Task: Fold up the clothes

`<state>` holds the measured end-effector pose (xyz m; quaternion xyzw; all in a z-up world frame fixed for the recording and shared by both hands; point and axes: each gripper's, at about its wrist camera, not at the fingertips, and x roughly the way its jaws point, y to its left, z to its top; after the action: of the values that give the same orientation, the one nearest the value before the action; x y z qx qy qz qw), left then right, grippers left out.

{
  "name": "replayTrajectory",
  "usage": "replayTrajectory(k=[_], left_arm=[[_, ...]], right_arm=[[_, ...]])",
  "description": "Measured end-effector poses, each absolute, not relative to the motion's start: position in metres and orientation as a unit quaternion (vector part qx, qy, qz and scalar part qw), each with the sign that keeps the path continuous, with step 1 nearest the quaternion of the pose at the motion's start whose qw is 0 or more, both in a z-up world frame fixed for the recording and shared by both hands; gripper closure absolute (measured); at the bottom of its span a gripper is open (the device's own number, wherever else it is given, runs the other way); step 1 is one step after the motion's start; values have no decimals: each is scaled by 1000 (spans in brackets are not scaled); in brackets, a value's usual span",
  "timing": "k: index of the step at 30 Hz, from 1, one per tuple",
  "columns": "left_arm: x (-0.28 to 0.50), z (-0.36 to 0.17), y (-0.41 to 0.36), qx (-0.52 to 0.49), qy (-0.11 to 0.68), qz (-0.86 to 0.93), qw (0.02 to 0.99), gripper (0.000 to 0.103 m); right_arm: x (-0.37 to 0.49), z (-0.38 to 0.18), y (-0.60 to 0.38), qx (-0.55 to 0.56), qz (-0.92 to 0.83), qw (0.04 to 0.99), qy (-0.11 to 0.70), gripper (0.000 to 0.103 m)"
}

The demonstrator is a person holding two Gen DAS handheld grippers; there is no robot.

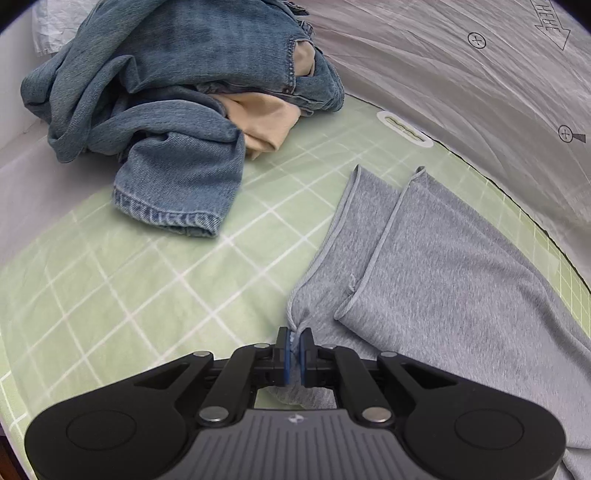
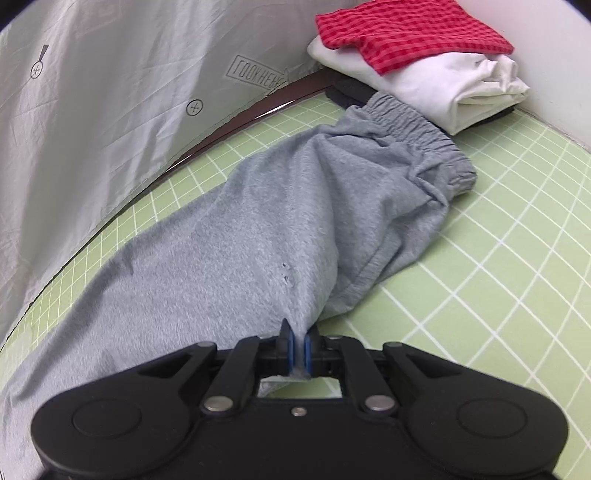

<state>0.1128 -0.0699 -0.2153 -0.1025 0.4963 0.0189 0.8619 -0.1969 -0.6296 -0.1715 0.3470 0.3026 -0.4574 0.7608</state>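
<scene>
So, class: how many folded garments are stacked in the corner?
3: red checked one on top, white one beneath, dark one at the bottom, mostly hidden; more may be concealed.

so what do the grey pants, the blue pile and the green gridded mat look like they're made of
Grey pants: soft heathered jersey knit, probably cotton blend; matte, slightly fuzzy, gathered elastic waistband. Blue crumpled jeans: denim, with visible twill weave, faded wash and a stitched hem. Green gridded mat: smooth matte sheet with printed white lines, likely vinyl or rubber, though the look leaves that open.
</scene>
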Motion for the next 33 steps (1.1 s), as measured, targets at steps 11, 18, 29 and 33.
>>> replayTrajectory(k=[11, 18, 29, 33], left_arm=[[78, -202, -40, -117, 483, 7, 868, 84], [88, -181, -35, -125, 461, -34, 878, 85], [125, -201, -73, -111, 511, -119, 844, 75], [137, -211, -75, -119, 538, -132, 824, 75]], right_arm=[[-210, -184, -585, 360, -490, 724, 327, 69], [-196, -177, -552, 325, -486, 737, 339, 45], [-181, -173, -503, 355, -468, 757, 285, 28], [-184, -177, -502, 423, -449, 751, 236, 44]])
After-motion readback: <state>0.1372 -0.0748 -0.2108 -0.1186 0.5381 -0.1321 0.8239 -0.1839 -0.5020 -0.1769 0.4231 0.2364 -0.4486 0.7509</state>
